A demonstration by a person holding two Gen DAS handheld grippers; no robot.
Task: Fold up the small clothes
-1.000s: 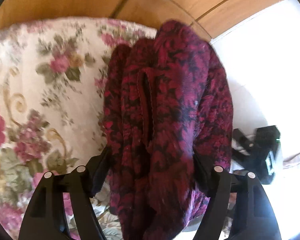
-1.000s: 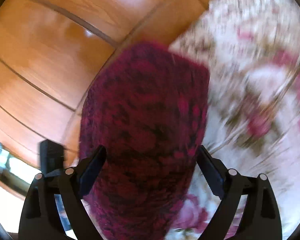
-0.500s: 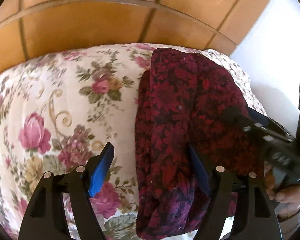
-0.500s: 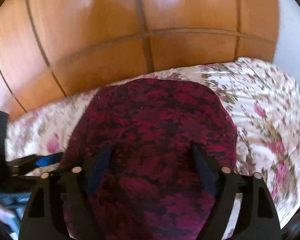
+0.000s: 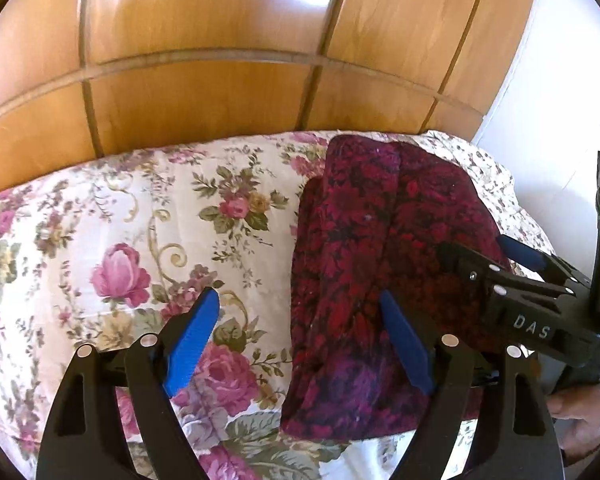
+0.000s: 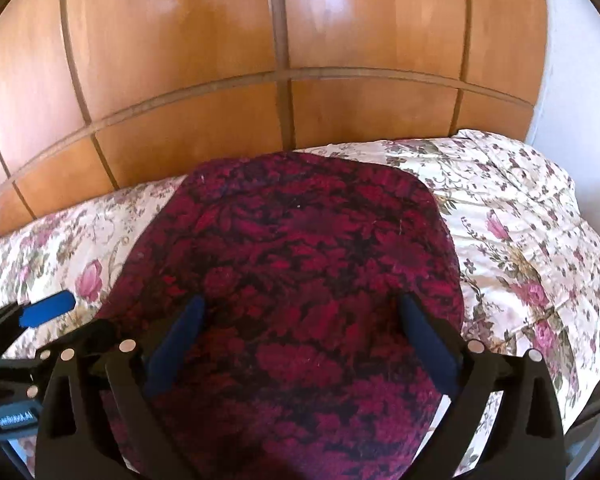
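Note:
A folded dark red floral garment (image 5: pixel 384 264) lies flat on the flowered bedspread (image 5: pixel 120 240), near its far right corner. My left gripper (image 5: pixel 298 300) hovers over the garment's left edge, jaws opening, the right pad above the cloth and the left pad above the bedspread. Neither pad presses on anything. My right gripper (image 6: pixel 300 304) hangs over the middle of the garment (image 6: pixel 300 248), jaws opening wide, and the cloth below is not pinched. Each gripper also shows in the other's view: the right gripper (image 5: pixel 474 244) at the garment's right side, the left gripper (image 6: pixel 76 316) at its left.
A wooden panelled wall (image 5: pixel 220 80) rises right behind the bed. A white wall (image 5: pixel 560 100) stands to the right. The bedspread (image 6: pixel 520 240) drops off at its right edge. A person's hand (image 5: pixel 580 412) holds the right gripper's handle.
The garment was caught up between both grippers' jaws; now it lies folded on the bed. Both grippers have let go, opened wider and drawn back, showing more of the wooden wall.

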